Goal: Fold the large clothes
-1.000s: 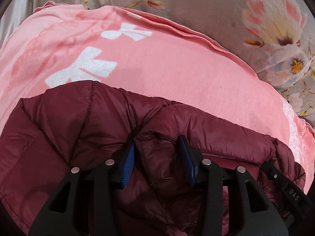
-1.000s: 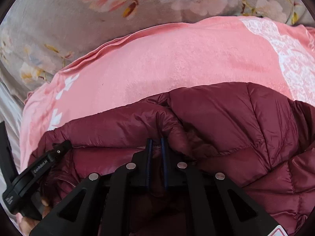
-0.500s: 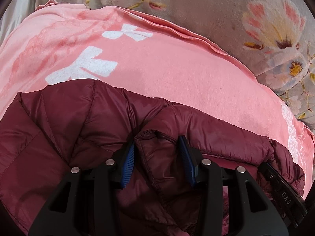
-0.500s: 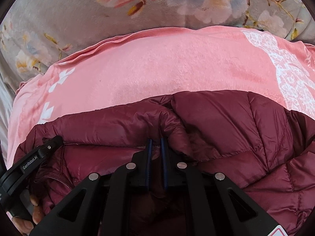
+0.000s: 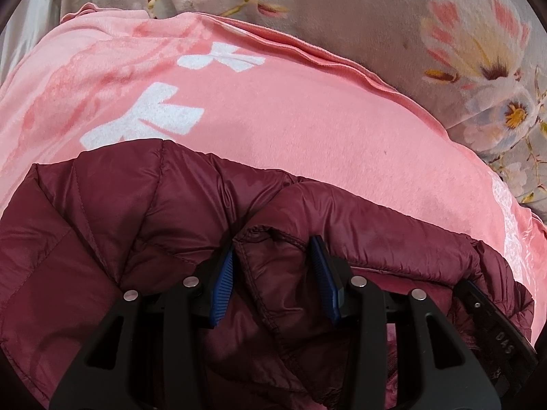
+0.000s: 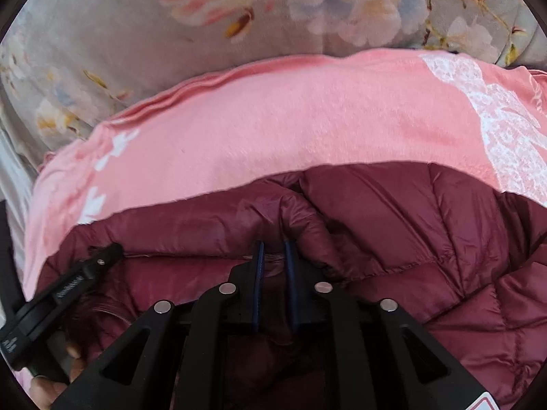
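A dark red quilted puffer jacket (image 5: 112,212) lies bunched on a pink blanket (image 5: 280,119). It fills the lower half of the right wrist view (image 6: 427,239) too. My left gripper (image 5: 273,273) has its jaws wide apart with a fold of the jacket's hem lying between the blue pads. My right gripper (image 6: 273,266) is shut on a thin edge of the jacket. Each gripper shows at the edge of the other's view: the right one (image 5: 499,328) and the left one (image 6: 61,294).
The pink blanket (image 6: 273,136) with white prints lies over a grey floral bedspread (image 5: 393,17). The bedspread (image 6: 136,34) rises behind the blanket's far edge. A pale strip (image 5: 30,10) runs at the far left.
Both views have shifted slightly forward over the blanket. The jacket's far edge sits lower in the right wrist view. The left jaws stay apart, the right jaws stay shut.
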